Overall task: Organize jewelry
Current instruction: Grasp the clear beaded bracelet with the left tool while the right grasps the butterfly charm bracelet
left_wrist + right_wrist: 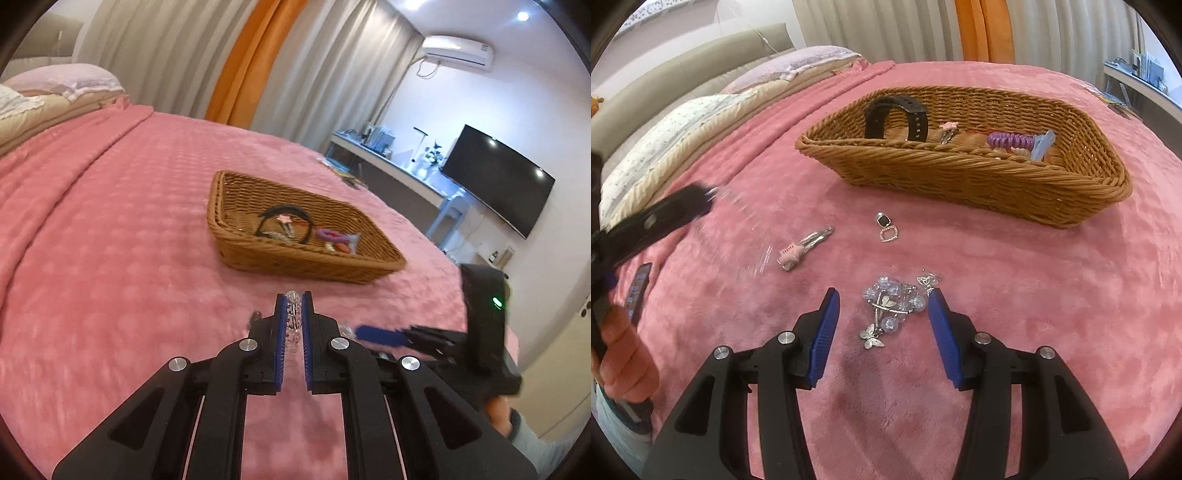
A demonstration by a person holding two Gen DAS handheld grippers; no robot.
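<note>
My left gripper (293,295) is shut on a strand of clear beads (293,321), held above the pink bedspread and short of the wicker basket (258,254). In the right wrist view it shows as a blurred black shape (707,195) at the left, with the beads trailing off it as a faint streak. My right gripper (884,295) stands open low over the bed. Its blue pads straddle, without touching, a heap of crystal beads with silver butterfly charms (886,310). A pink hair clip (801,249) and a black-stone pendant (885,225) lie loose in front of the basket (960,177).
The basket holds a black watch strap (897,118), a pink star clip (947,127), a purple coil hair tie (1008,140) and a blue clip (1043,144). A phone (639,291) lies at the left by a person's hand (624,362). Pillows sit at the bed's head.
</note>
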